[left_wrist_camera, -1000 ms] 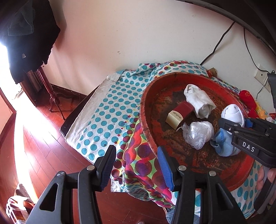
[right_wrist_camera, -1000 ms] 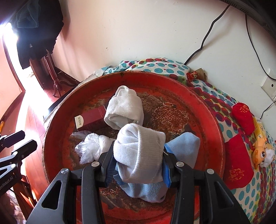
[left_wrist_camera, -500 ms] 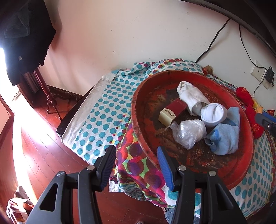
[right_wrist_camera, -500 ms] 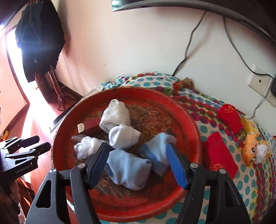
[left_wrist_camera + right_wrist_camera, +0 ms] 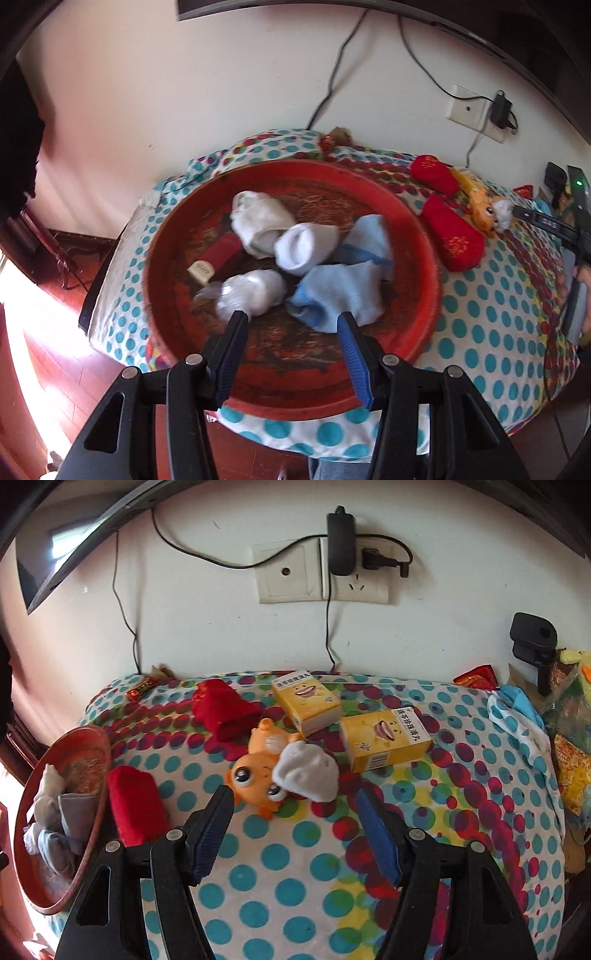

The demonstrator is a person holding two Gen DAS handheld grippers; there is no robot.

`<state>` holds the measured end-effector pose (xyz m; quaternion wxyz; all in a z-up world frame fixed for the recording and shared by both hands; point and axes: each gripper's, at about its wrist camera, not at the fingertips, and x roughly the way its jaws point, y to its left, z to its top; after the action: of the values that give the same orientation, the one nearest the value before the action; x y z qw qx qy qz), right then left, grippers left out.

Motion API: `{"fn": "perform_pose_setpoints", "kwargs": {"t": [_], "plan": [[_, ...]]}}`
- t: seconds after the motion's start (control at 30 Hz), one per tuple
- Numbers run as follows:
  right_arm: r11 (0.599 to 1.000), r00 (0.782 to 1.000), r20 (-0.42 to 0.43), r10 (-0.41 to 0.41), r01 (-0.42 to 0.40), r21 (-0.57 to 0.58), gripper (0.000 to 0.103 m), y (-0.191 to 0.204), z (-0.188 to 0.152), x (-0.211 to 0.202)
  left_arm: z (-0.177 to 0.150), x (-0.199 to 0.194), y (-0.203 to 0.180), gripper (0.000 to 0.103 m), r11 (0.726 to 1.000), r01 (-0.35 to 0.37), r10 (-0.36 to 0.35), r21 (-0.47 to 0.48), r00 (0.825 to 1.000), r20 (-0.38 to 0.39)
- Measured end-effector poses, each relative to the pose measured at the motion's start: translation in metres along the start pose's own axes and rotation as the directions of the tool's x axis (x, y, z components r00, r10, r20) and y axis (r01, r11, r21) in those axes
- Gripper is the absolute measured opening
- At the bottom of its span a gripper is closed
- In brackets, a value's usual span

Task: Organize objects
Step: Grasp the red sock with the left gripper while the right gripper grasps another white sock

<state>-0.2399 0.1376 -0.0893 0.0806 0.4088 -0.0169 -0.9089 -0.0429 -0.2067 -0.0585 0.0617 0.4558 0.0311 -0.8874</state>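
Note:
A round red tray on the dotted cloth holds two white sock rolls, light blue socks, a plastic bag and a red box. My left gripper hangs open over the tray's near side, holding nothing. My right gripper is open and empty above the cloth, just short of an orange toy with a white sock roll lying on it. Two yellow boxes and two red pouches lie around the toy. The tray's rim shows at the left.
The table stands against a wall with a socket and black charger and hanging cables. Bags and cloth clutter crowd the right end, with a black device above them. Wooden floor lies beyond the table's left edge.
The right gripper opened, left the white sock roll in the tray and swung right to the toy and boxes. The left gripper moved from the table's left edge to over the tray.

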Motion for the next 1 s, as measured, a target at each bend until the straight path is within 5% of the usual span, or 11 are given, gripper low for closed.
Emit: {"fn": "perform_pose_setpoints", "kwargs": {"t": [0.17,0.23,0.43,0.77,1.0], "plan": [[0.999,0.999,-0.012,0.039,-0.038,0.032,0.063,-0.009,0.001,0.03,0.027,0.007,-0.078,0.052,0.989,0.074,-0.073,0.129,0.997,-0.017],[0.997,0.999,-0.019,0.051,-0.05,0.052,0.053,-0.013,0.002,0.04,0.039,0.013,-0.108,0.052,0.98,0.114,-0.111,0.165,0.993,-0.026],[0.999,0.999,-0.004,0.043,-0.043,0.014,0.033,-0.021,0.0,0.049,0.067,0.056,-0.165,0.052,0.972,0.206,-0.192,0.11,0.973,-0.125],[0.996,0.997,0.074,0.028,-0.022,-0.082,0.03,-0.043,-0.046,-0.001,0.091,0.126,-0.207,0.052,0.997,0.076,-0.077,-0.011,0.974,-0.215],[0.996,0.995,0.074,0.062,-0.057,-0.073,0.03,-0.041,-0.06,-0.007,0.096,0.154,-0.219,0.052,0.997,-0.072,0.073,0.015,0.982,-0.173]]}}
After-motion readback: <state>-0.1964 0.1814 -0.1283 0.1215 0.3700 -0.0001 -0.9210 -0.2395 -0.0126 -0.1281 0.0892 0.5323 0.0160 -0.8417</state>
